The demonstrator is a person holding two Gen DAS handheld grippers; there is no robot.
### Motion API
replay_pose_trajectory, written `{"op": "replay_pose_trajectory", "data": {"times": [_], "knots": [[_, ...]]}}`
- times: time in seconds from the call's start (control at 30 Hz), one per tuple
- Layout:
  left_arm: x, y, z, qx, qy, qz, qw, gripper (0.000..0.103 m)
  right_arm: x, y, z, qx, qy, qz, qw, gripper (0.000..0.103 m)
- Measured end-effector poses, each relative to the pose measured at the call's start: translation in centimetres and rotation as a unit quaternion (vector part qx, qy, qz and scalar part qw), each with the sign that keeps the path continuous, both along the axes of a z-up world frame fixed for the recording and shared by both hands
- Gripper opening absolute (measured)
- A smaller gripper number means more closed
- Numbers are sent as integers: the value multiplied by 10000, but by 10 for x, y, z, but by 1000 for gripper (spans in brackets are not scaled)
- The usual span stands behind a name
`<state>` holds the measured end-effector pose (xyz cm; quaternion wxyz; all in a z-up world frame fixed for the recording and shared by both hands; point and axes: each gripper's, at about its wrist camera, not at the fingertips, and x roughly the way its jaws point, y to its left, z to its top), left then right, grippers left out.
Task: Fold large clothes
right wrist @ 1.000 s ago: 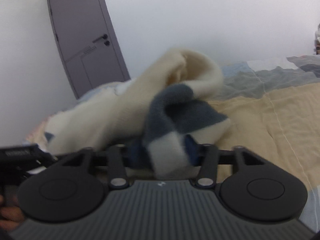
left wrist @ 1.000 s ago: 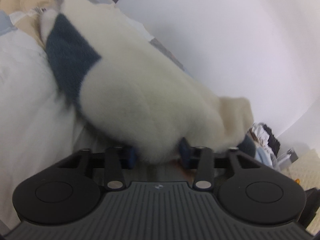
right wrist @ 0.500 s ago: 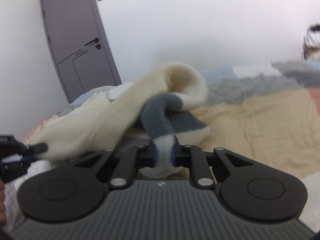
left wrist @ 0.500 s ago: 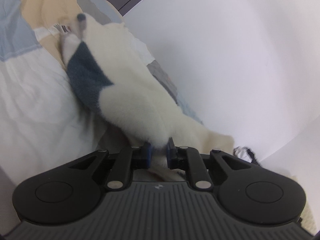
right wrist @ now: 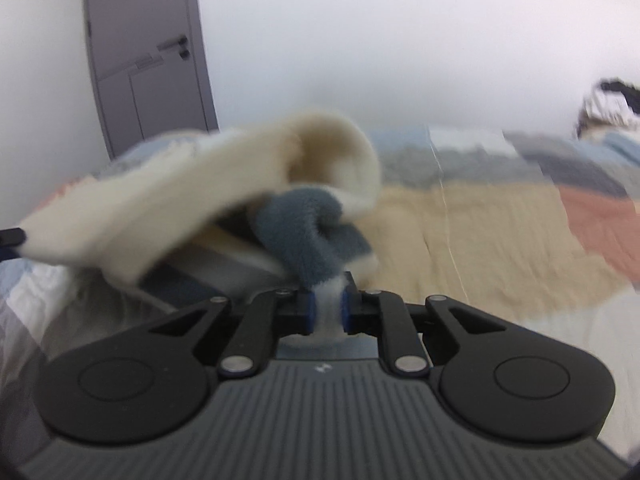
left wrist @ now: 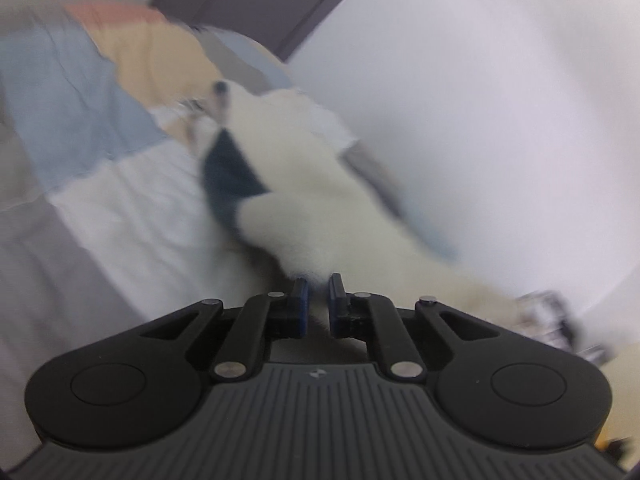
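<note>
A fluffy cream garment (left wrist: 304, 184) with a dark blue-grey patch (left wrist: 228, 176) is stretched in the air above the bed. My left gripper (left wrist: 318, 292) is shut on a cream edge of it. My right gripper (right wrist: 329, 300) is shut on a white cuff below a blue-grey part (right wrist: 308, 224) of the same garment (right wrist: 160, 204). The garment hangs between the two grippers, bunched and twisted. The left gripper's tip (right wrist: 12, 240) shows at the left edge of the right wrist view, holding the far end. Both views are blurred by motion.
A patchwork bedspread (right wrist: 480, 232) in beige, grey, blue, pink and white lies under the garment; it also shows in the left wrist view (left wrist: 100, 184). A grey door (right wrist: 144, 52) stands at the back left. White walls rise behind. A heap of clothes (right wrist: 612, 104) lies far right.
Both grippers closed on the garment about a second ago and have since lifted and pulled it apart. The garment is more stretched out and higher above the bed now.
</note>
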<state>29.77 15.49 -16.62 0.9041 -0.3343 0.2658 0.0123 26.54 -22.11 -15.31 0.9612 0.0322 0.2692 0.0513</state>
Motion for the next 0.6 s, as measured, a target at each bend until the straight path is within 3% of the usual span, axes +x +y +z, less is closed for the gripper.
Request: {"op": "replay_pose_trajectory", "data": {"times": [0.13, 0.23, 0.4, 0.43, 0.47, 0.53, 0.6], "knots": [[9, -1, -19, -149, 372, 52, 9992, 11, -1, 4, -16, -214, 295, 18, 9993, 15], [14, 4, -27, -212, 476, 80, 9986, 11, -2, 0, -20, -37, 316, 3, 9995, 16], [14, 12, -39, -698, 528, 31, 9962, 14, -11, -4, -16, 202, 337, 65, 9992, 18], [12, 13, -39, -781, 533, 8, 9955, 20, -13, -5, -12, 252, 343, 58, 9991, 19], [8, 13, -39, -882, 533, -8, 9947, 33, -16, -5, -8, 274, 333, 31, 9991, 21], [3, 15, -39, -1203, 497, -53, 9915, 51, -24, -6, 3, 394, 213, -3, 9990, 33], [-2, 14, -39, -1612, 354, -258, 9860, 52, -32, -9, 14, 671, 31, 77, 9977, 48]]}}
